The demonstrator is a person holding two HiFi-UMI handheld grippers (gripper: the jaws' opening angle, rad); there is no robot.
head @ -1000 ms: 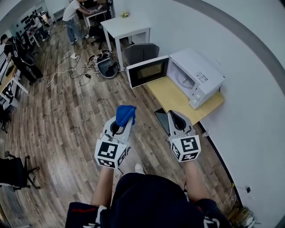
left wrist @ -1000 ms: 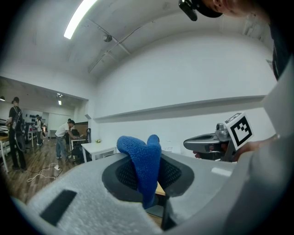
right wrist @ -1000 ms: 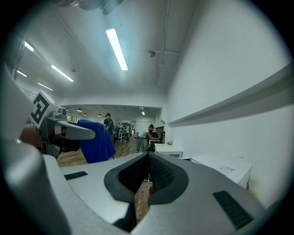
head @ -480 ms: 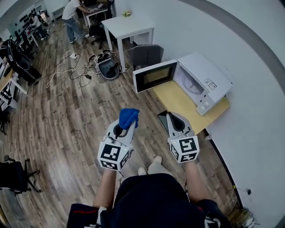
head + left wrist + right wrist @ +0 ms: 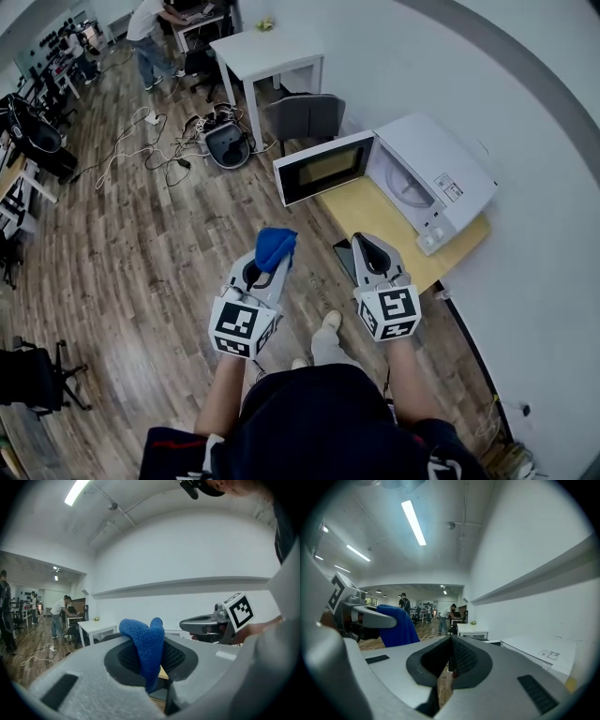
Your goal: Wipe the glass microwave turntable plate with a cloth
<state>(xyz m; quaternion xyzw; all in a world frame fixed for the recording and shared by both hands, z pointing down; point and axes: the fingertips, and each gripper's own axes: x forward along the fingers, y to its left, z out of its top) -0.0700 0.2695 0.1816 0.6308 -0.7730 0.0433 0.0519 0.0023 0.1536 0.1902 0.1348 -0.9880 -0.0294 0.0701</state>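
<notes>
While the cloth is clamped, the plate lies in the microwave

Though two hand-held grippers fill the lower middle of the head view, only one cloth, one microwave and one plate show. At left, the left hand-held gripper (image 5: 265, 270) is clamped on the blue cloth (image 5: 275, 246), a bunched knit fold. The right hand-held gripper (image 5: 371, 247) has its jaws together on nothing. At upper right, the white microwave (image 5: 450, 173) stands open on the yellow tabletop (image 5: 375, 216). The glass turntable plate (image 5: 410, 185), a pale round disc, lies inside, well apart from both.
</notes>
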